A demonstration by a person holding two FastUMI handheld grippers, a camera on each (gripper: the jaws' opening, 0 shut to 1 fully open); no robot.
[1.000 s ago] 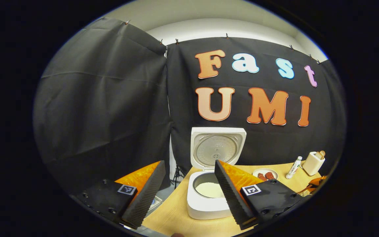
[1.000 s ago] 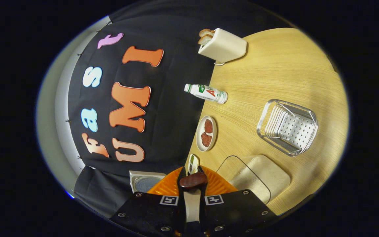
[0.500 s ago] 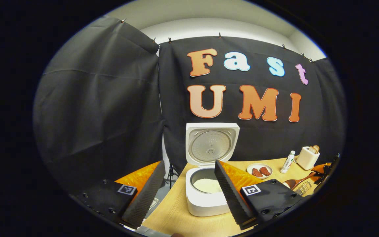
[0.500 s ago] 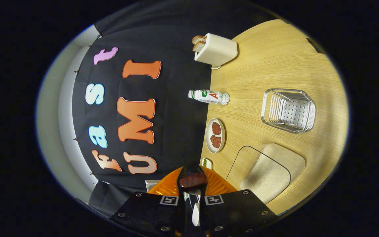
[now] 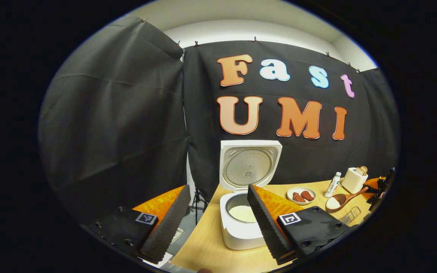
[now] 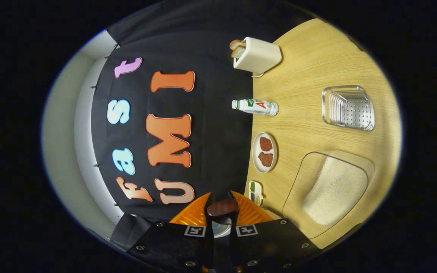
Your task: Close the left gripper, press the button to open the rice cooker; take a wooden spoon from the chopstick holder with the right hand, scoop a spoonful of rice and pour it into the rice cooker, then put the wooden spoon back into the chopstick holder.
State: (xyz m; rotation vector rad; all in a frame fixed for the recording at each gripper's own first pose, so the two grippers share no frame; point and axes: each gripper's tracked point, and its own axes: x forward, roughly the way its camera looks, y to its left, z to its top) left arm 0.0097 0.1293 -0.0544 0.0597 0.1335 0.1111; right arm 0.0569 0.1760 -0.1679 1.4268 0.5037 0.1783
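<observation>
Rice fills the bowl of the wooden spoon (image 5: 340,200), which hangs above the counter (image 5: 207,248) near its right end in the left gripper view. Its handle runs up and to the right into the right tool (image 5: 378,188), at the edge of that view. In the right gripper view the dark handle end of the spoon (image 6: 222,207) sits between the two fingers of the right tool (image 6: 222,212), and both fingers press on it.

The rice cooker (image 5: 243,223) stands at the back left part of the counter with its lid (image 5: 249,166) raised upright, and white rice lies in its inner pot. The left tool (image 5: 218,220) hovers in front of the cooker with its fingers wide apart and nothing between them.

Toward the front right part of the counter lies a clear container of rice (image 6: 334,189). Beyond it stands the metal chopstick holder (image 6: 348,107). Along the back edge come a small plate with two pieces of meat (image 6: 265,151), a white bottle (image 6: 255,106) and a toaster with bread (image 6: 256,55).
</observation>
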